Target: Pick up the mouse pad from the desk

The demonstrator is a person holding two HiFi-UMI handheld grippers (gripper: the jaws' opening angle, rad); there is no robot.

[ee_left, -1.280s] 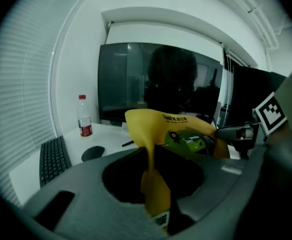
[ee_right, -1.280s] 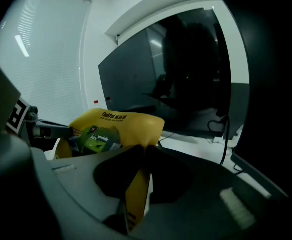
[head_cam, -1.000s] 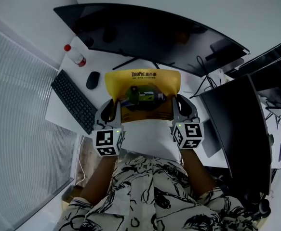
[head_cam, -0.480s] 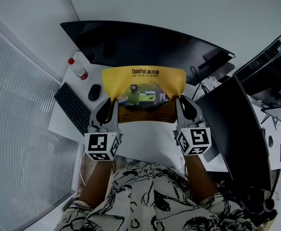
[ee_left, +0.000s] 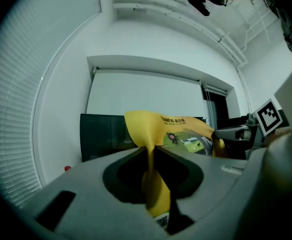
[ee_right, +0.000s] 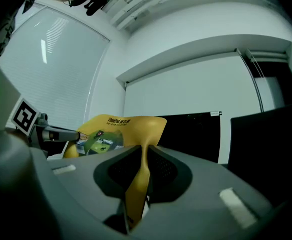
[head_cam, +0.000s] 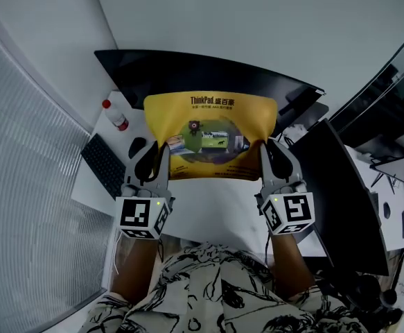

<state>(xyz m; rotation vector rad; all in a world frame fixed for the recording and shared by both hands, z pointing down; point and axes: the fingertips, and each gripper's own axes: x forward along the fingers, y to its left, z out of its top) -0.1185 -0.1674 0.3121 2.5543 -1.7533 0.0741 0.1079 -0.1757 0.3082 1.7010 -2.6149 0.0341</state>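
Lifted since a second ago, the yellow mouse pad (head_cam: 208,141) now hangs clear of the surface (head_cam: 212,207), and I hold it spread in front of the curved monitor (head_cam: 188,71). My left tool (head_cam: 153,161) is clamped on its left edge and my right tool (head_cam: 269,159) on its right edge. Below at left, the keyboard (head_cam: 106,166), mouse (head_cam: 138,146) and bottle (head_cam: 115,115) sit on the surface.

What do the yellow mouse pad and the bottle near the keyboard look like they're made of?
Mouse pad: thin, limp sheet, probably rubber or foam with a smooth printed top; it curves and creases while held up. Bottle: seemingly clear plastic with a red cap; too small to be sure.
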